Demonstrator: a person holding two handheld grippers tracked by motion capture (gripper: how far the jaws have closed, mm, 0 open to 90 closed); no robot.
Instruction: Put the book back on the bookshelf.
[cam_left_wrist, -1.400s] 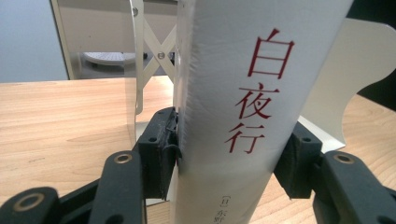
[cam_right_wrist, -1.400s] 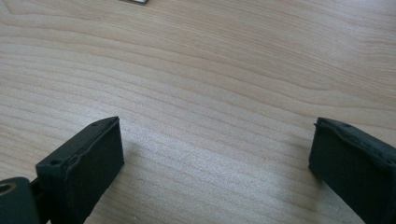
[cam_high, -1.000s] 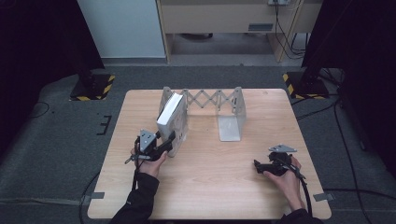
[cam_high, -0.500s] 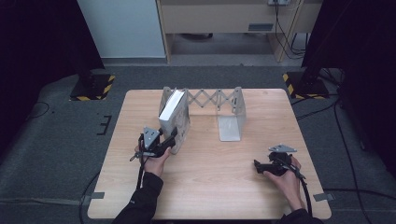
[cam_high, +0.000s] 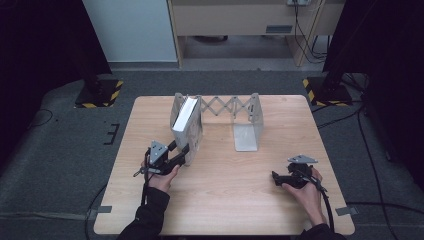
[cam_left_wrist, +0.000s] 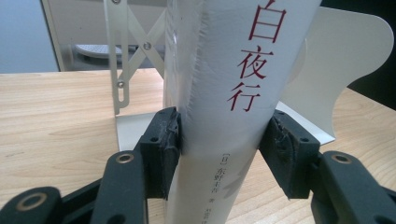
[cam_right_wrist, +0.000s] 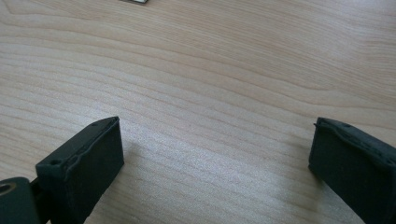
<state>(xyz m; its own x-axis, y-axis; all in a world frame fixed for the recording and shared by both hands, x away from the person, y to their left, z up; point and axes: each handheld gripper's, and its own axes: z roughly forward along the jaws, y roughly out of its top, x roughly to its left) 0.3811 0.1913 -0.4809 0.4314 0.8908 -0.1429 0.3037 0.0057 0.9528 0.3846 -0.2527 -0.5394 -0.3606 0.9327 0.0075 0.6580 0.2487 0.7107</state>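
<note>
Where red 白夜行 marks its spine, book (cam_left_wrist: 224, 93) clamped by left tool (cam_left_wrist: 219, 140) | right tool (cam_right_wrist: 215, 154) agape, empty

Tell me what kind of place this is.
Probably a lab or recording room: a lone wooden table on grey carpet, black stands with hazard-striped bases, and loose cables on the floor.

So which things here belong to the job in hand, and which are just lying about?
In the job:
- white book, standing upright, clamped by the left gripper
- expanding metal bookend rack, whose left plate the book stands against

Just there:
- right gripper, jaws open, nothing between them, over the bare wooden table
- yellow-and-black striped stand bases on the floor
</note>
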